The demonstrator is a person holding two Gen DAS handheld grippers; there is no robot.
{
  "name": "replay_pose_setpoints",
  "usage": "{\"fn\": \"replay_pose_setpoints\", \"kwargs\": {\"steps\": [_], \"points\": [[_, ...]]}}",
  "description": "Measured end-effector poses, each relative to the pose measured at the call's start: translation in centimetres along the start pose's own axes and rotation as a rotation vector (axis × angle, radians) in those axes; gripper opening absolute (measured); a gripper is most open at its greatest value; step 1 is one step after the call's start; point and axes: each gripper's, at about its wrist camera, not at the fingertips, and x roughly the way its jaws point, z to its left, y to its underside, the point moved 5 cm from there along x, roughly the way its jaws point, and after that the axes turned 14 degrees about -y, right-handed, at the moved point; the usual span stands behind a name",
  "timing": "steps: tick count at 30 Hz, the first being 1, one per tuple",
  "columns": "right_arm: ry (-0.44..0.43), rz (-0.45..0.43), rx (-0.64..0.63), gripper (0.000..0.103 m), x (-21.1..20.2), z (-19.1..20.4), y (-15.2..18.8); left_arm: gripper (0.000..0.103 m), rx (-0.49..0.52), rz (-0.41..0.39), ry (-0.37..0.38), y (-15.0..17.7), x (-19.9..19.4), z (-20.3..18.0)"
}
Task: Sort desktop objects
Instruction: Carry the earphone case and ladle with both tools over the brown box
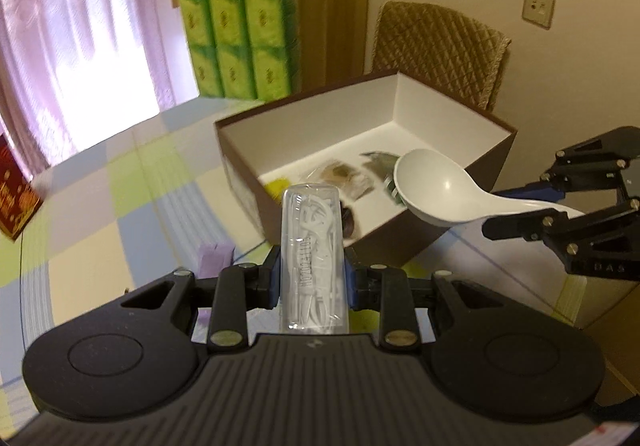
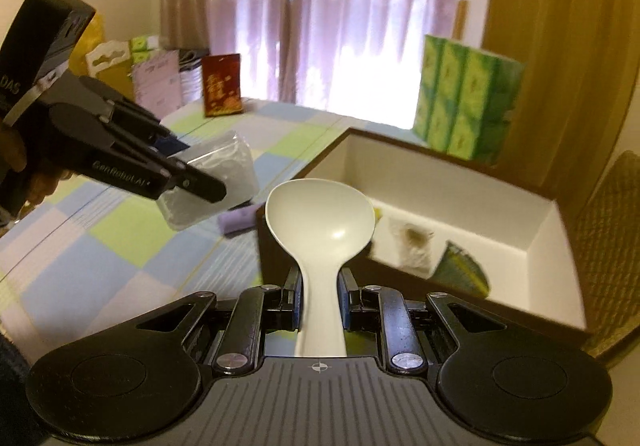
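Left gripper (image 1: 312, 278) pinches a clear plastic earphone case (image 1: 312, 258), light and slippery-looking. Right gripper (image 2: 319, 306) clamps a stiff white plastic spoon (image 2: 320, 222) by its handle, frame center.

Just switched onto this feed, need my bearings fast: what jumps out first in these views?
The white spoon, clamped by its handle in the right hand-held gripper, has its bowl at the near edge of the open brown box. The left hand-held gripper grips a clear case of white cable, raised just short of that box. Green tissue packs stand behind.
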Motion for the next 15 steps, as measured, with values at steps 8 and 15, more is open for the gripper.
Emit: {"fn": "replay_pose_setpoints", "kwargs": {"steps": [8,15], "points": [[0.048,-0.024,0.006,0.015,-1.0,-2.8,-0.7,0.025,0.017,-0.027,0.012,-2.6,1.4,-2.0],[0.085,-0.021,0.039,0.015,-0.7,-6.4,-1.0,0.025,0.017,-0.031,0.024,-4.4,3.2,-2.9]]}}
